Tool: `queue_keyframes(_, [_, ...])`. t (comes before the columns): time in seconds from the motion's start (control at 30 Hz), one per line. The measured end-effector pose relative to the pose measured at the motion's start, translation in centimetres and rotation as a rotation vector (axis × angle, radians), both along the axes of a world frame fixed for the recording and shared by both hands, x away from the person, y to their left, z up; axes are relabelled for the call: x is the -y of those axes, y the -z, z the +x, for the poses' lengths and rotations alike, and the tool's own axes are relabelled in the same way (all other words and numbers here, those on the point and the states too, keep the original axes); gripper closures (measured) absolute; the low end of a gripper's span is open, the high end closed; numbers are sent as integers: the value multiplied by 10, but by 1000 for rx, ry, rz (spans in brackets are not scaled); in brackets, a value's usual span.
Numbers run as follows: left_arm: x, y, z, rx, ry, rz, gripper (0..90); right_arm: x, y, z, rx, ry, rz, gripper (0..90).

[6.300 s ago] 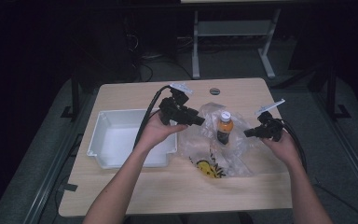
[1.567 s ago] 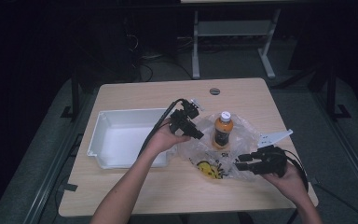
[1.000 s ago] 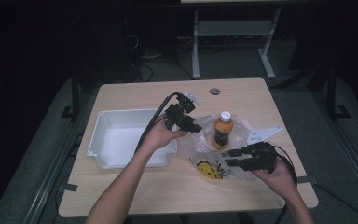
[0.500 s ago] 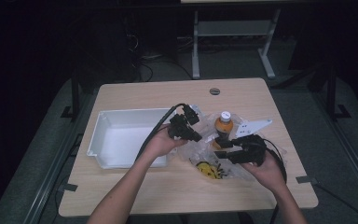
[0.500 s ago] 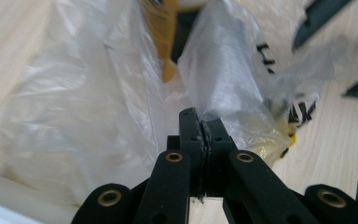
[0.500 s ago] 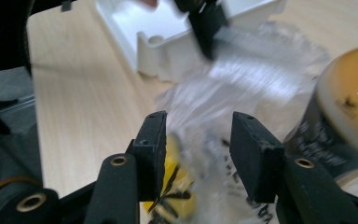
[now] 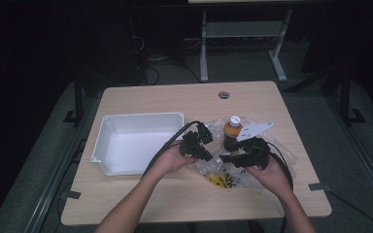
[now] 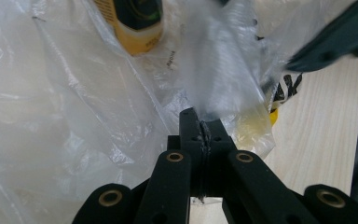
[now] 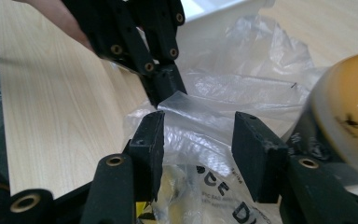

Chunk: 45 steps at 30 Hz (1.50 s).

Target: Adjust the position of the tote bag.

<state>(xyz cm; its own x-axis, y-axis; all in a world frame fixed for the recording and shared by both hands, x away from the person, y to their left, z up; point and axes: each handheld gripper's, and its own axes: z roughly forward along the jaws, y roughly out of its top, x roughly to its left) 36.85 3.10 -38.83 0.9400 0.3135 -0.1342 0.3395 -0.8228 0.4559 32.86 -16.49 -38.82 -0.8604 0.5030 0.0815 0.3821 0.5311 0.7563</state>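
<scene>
A clear plastic bag (image 7: 233, 162) lies crumpled on the right half of the wooden surface (image 7: 155, 204), just right of a white tray (image 7: 136, 141). An orange bottle with a white cap (image 7: 231, 132) stands upright at the bag's far part, and yellow-and-black print (image 7: 219, 180) shows through the film near the person's side. The left gripper (image 8: 200, 126) has its jaws pressed together on a fold of the bag's film, which rises bunched from between the tips in the left gripper view. The right gripper (image 9: 198, 128) faces it from close by, jaws spread with loose film lying between them and touching neither pad clearly; the bottle's rounded body sits just beside its right jaw. In the high view both hands meet over the bag's near-left edge.
</scene>
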Motion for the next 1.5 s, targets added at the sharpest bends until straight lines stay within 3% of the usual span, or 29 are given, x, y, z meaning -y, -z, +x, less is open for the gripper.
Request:
queue_keyframes(0.13, [-1,2,-2,-8,4,8,892,-7,10,7,-25,-15,-17,656])
queue_keyframes(0.2, [-3,3,-2,-23,-1,4,886,-9,16,12,-70,-28,-19,753])
queue_keyframes(0.33, [-10,2,0,-43,-10,-5,842,-19,27,17,-106,-48,-43,896])
queue_keyframes(0.57, [-24,-9,2,-55,-35,-59,753,-30,44,16,-175,-57,-89,900])
queue_keyframes(0.77, [-28,-22,5,-35,-55,-94,729,-32,58,11,-188,-75,-132,900])
queue_keyframes(0.8, [-27,-23,5,-33,-58,-98,727,-31,60,10,-205,-67,-128,900])
queue_keyframes(0.97, [-23,-29,8,-20,-70,-113,702,-27,59,8,-193,-61,-127,897])
queue_keyframes(1.13, [-19,-34,12,-11,-87,-129,674,-18,50,3,-181,-55,-62,824])
queue_keyframes(1.5, [-12,-46,17,14,-79,-127,621,12,23,-11,-94,-11,46,690])
